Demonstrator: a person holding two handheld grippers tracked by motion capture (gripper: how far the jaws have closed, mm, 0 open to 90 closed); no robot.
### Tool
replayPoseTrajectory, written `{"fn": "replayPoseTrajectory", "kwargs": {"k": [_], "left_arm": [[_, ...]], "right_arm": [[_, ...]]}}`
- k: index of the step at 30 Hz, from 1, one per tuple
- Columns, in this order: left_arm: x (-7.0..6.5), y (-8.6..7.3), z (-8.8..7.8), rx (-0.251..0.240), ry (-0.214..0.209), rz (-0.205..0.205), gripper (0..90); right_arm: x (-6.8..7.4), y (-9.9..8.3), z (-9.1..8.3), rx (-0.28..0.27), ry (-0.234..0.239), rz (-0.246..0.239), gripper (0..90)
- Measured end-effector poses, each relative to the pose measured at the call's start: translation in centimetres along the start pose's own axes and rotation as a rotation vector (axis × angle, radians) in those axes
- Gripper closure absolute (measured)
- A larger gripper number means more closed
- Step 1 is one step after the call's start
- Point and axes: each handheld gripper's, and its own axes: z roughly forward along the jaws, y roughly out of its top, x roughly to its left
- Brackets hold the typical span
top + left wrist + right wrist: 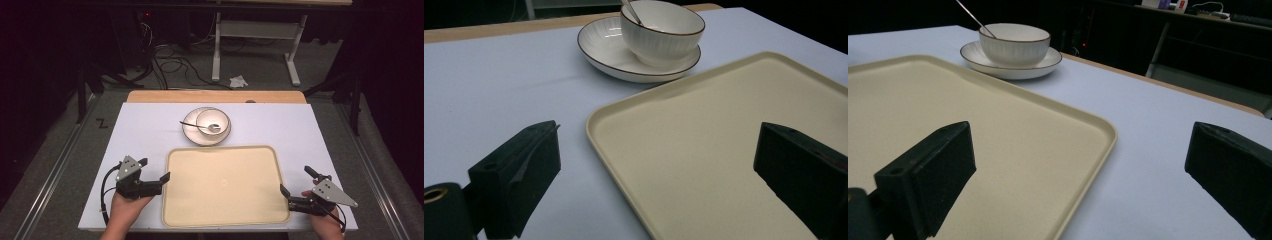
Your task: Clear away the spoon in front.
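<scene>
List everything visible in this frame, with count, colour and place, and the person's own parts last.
tray: 1, cream, near middle of the table, between the two claws
plate: 1, white with a dark rim, beyond the tray's far edge
bowl: 1, white with a dark rim, standing on the plate
spoon: 1, metal, lying in the bowl with its handle over the rim
table: 1, pale lilac top with a wooden strip at the far edge
crumpled paper: 1, white, on the floor beyond the table
left claw: 1, black, open, at the tray's left edge
right claw: 1, black, open, at the tray's right edge
hands: 2, at the near edge, one holding each claw
</scene>
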Motion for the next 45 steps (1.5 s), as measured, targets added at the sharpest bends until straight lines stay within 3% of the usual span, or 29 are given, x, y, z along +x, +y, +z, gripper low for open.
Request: {"fn": "replayPoseTrajectory", "kwargs": {"k": [3,13,19,25,28,33,38,45], "left_arm": [[0.2,0.9,0.3,-0.009,-0.003,-0.014,5.4],[0.1,3.4,2.1,0.013,0.014,0.007,3.3],[-0.3,4.3,3.9,0.015,0.024,-0.011,1.5],[-0.4,5.2,5.6,0.039,0.01,0.002,0.2],[-0.2,5.7,6.6,0.054,0.029,0.018,0.1],[0.3,6.8,8.0,0.056,0.02,-0.009,0.3],[0.5,8.1,9.2,0.069,0.031,0.002,0.3],[1.2,9.9,10.8,0.067,0.04,-0.025,0.3]], "right_arm": [[0.0,0.0,0.0,-0.003,0.002,-0.002,0.4],[-0.1,-0.2,-0.1,-0.021,0.015,0.003,0.4],[-0.4,-0.3,0.1,-0.023,0.015,0.005,0.4],[-0.1,-0.2,0.0,-0.029,0.022,0.007,0.4],[0.0,0.0,0.0,-0.041,0.024,0.022,0.4],[0.0,-0.1,0.1,-0.043,0.03,0.023,0.4],[-0.4,0.0,-0.2,-0.059,0.017,0.051,0.4],[-0.6,-0.1,-0.1,-0.062,0.015,0.066,0.4]]}}
